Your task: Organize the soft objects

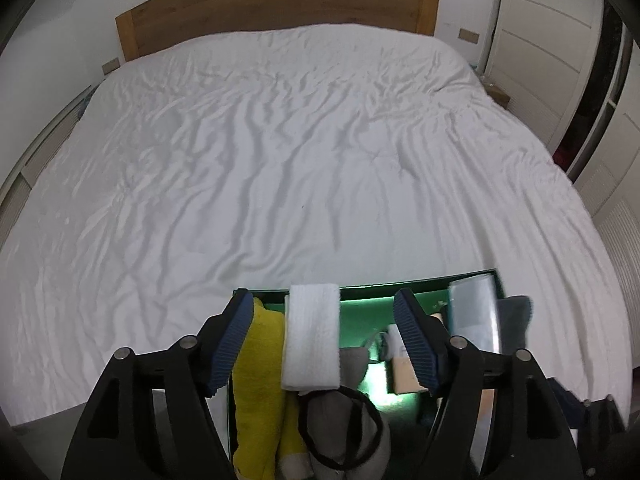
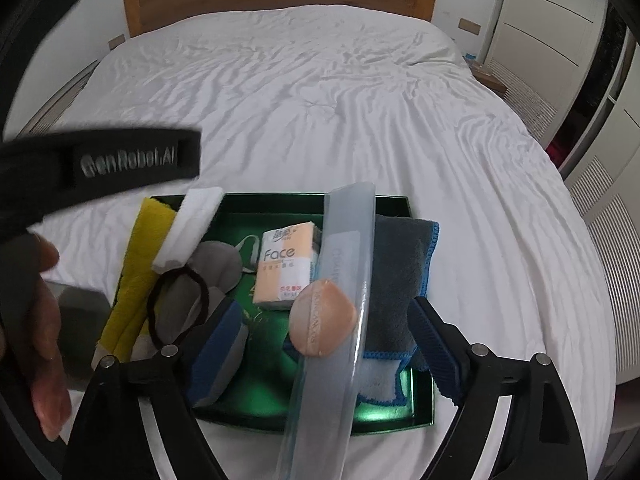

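A green tray point(image 2: 280, 199) lies on the white bed, filled with soft things. In it are a yellow cloth point(image 2: 136, 280), a white folded pad point(image 2: 192, 228), a grey eye mask point(image 2: 212, 264) with a black band, a "Face" tissue pack point(image 2: 286, 268) and a grey blue-edged cloth point(image 2: 400, 272). A clear plastic pouch point(image 2: 344, 260) lies lengthwise over a peach puff point(image 2: 320, 320). My right gripper point(image 2: 328, 348) hangs open above the pouch and puff, its pads clear of them. My left gripper point(image 1: 324, 336) stands open over the white pad point(image 1: 312, 336) and yellow cloth point(image 1: 260, 380), not pressing either.
The wrinkled white bedcover point(image 1: 300, 152) stretches to a wooden headboard point(image 1: 280, 4). White wardrobe doors point(image 1: 536, 40) stand at the right. In the right wrist view a person's hand point(image 2: 40, 320) and the left device's black strap point(image 2: 100, 160) fill the left side.
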`<state>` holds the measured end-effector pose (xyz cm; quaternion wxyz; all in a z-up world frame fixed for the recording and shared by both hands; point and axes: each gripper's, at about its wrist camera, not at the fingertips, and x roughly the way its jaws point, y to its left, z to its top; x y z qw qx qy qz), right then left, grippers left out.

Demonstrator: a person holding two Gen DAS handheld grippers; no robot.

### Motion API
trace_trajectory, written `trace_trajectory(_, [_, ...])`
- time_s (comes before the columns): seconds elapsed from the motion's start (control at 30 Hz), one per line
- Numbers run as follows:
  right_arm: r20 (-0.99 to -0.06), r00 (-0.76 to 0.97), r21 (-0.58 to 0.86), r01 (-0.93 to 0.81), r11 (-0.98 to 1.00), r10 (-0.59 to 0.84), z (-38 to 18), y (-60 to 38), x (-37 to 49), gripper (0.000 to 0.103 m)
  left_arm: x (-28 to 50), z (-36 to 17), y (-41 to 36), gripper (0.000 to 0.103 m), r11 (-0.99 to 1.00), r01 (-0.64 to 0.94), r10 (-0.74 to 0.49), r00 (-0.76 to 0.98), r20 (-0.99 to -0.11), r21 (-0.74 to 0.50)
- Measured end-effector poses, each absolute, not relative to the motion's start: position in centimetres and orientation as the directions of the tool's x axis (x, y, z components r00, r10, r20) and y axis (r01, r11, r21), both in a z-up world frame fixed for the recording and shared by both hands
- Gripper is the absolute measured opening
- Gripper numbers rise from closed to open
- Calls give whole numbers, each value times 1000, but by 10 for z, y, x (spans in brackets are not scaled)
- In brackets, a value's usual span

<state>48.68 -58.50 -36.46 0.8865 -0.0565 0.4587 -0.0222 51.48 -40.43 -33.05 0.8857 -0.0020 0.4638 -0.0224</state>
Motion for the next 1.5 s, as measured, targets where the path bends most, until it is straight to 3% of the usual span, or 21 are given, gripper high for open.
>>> trace_trajectory(0.1, [-810, 580, -118, -17, 993, -86, -357, -584, 480, 88, 506, -313, -405, 68, 998, 52, -59, 589, -806, -35])
trace_trajectory(0.2, [-800, 594, -113, -8, 994, -86, -345, -584, 466, 96, 487, -290, -405, 74, 994, 89, -99, 617, -781, -56])
trace_trajectory(0.47, [-781, 616, -101, 35, 994, -101, -305, -584, 396, 97, 411, -218, -396, 76, 971, 225, -211, 661, -720, -78])
trace_trajectory(0.53, [-776, 623, -100, 35, 994, -100, -293, -578, 377, 97, 389, -200, -387, 85, 962, 256, -248, 662, -707, -98])
trace_trajectory(0.83, [-743, 667, -52, 35, 998, -62, -220, -535, 263, 98, 307, -140, -321, 101, 931, 321, -351, 646, -678, -175])
trace_trajectory(1.17, [-687, 725, -35, 37, 999, -51, -141, -474, 174, 98, 255, -91, -253, 101, 925, 348, -359, 665, -655, -152])
trace_trajectory(1.5, [-700, 714, -59, -50, 997, -6, -89, -396, 98, 98, 223, -66, -187, 101, 941, 323, -308, 683, -662, -104])
